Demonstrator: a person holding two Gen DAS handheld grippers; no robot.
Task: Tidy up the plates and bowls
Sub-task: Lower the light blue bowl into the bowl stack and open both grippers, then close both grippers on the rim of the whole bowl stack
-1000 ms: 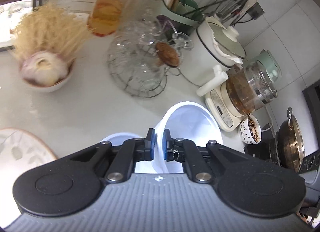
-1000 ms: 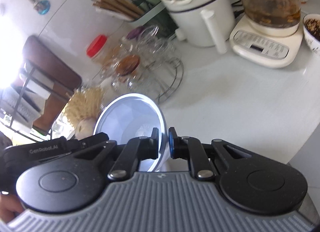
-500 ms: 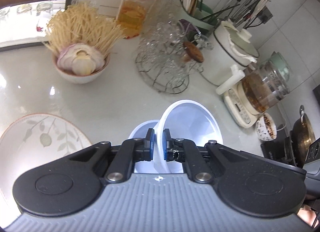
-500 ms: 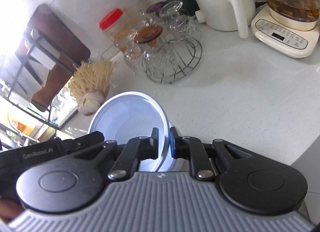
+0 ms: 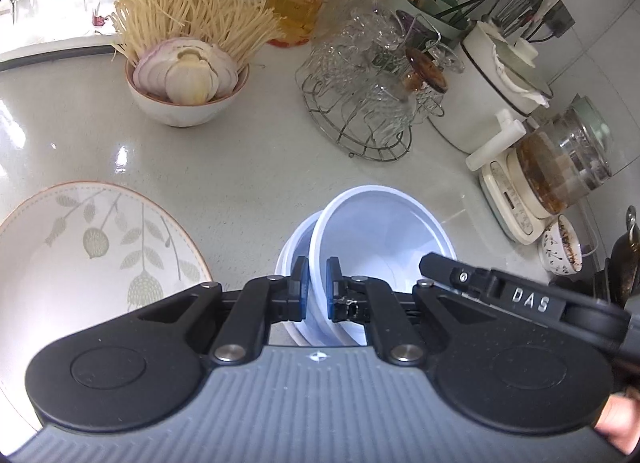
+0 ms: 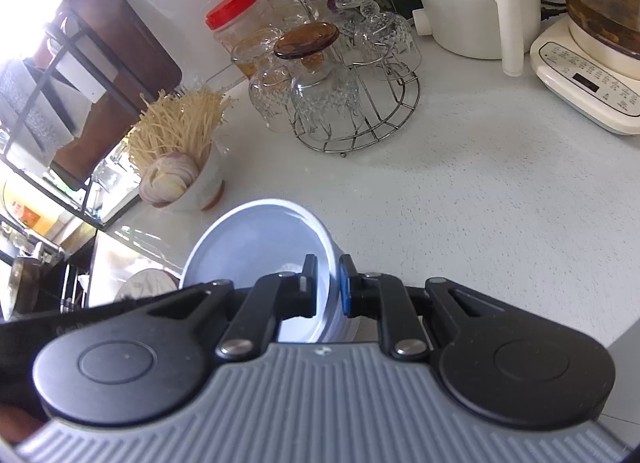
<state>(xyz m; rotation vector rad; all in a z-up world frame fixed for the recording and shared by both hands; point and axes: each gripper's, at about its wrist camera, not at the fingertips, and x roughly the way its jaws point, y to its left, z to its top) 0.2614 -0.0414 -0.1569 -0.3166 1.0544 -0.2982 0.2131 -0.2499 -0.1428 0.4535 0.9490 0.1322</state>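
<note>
Bowl (image 5: 384, 231) rim between both jaws

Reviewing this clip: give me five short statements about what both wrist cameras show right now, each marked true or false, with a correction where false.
1. The left gripper is closed on the rim of the white bowls. True.
2. The right gripper hangs open, away from the bowls. False: its jaws pinch the bowls' rim too.
3. A leaf-patterned plate lies left of the bowls on the counter. True.
4. The bowl of noodles and onion is empty. False: it holds noodles and a cut onion.
5. The jar has a green lid. False: its lid is red.
</note>
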